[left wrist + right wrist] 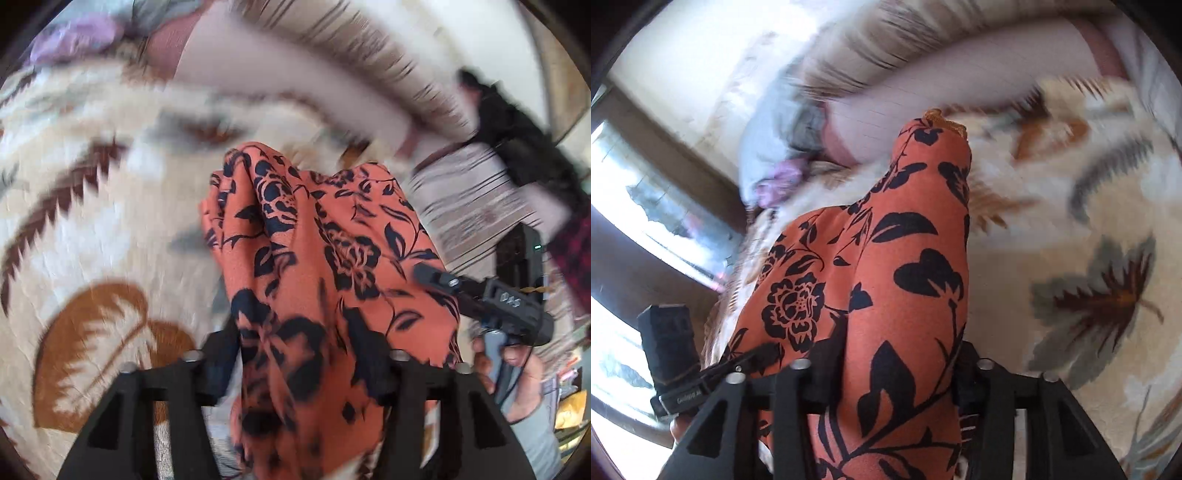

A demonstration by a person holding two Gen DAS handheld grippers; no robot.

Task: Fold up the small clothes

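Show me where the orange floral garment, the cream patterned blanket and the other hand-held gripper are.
orange floral garment [332,258]: left wrist view, middle of the hanging cloth.
cream patterned blanket [92,240]: left wrist view, bare cream area.
right hand-held gripper [436,277]: left wrist view, fingertip at the cloth.

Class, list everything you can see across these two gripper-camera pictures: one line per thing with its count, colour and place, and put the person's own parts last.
floral garment: one, orange with black flowers, bunched and lifted between both grippers.
blanket: one, cream with brown and grey leaf shapes, spread underneath.
striped cloth: one, pale with dark stripes, upper right in the left wrist view.
lilac fabric: one, crumpled, far upper left.
black item: one, blurred, far right; cannot identify.
window: one, bright, left in the right wrist view.
left gripper: black, shut on the garment.
right gripper: black, shut on the garment.
hand: one, holding the right gripper.
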